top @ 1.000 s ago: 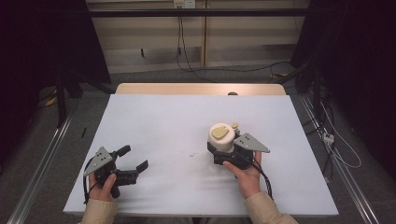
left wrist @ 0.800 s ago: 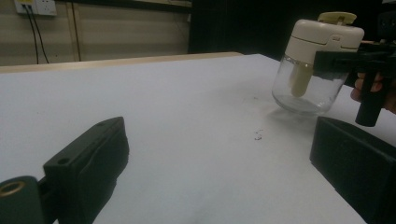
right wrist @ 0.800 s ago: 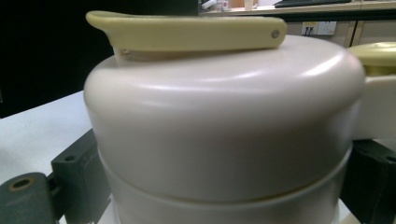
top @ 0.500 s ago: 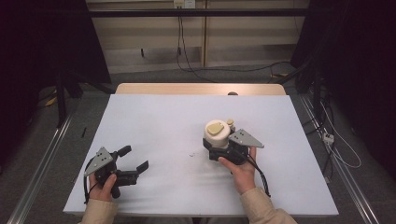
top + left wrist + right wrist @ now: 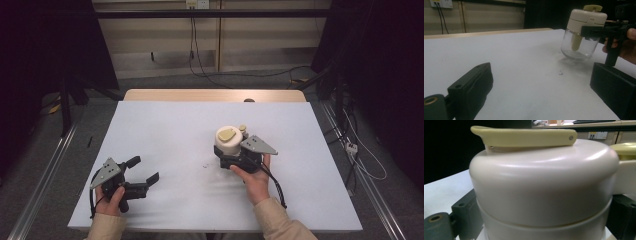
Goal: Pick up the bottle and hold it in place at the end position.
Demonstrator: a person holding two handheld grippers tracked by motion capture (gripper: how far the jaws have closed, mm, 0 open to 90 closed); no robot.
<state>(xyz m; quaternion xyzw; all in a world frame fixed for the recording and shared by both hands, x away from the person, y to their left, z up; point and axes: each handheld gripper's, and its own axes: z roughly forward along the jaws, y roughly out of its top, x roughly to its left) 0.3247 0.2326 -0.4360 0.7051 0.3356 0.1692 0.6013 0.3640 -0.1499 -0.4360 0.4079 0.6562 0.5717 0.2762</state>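
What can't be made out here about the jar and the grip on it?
- Jar base: left gripper view, glass blur; touching the table or lifted, cannot tell.
- Jar glass: right gripper view, cut off by the bottom edge below the lid.
- Right gripper contact: high view, under the lid and grey plate.
- Specks on the table: too small to identify.

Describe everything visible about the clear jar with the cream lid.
The clear glass jar with a cream plastic lid has a rounded see-through body, a pale yellow flip tab on top and a pale yellow spoon handle hanging inside. It looks empty, tilts slightly and appears lifted just off the white table, right of centre. The right claw clamps it at the lid.
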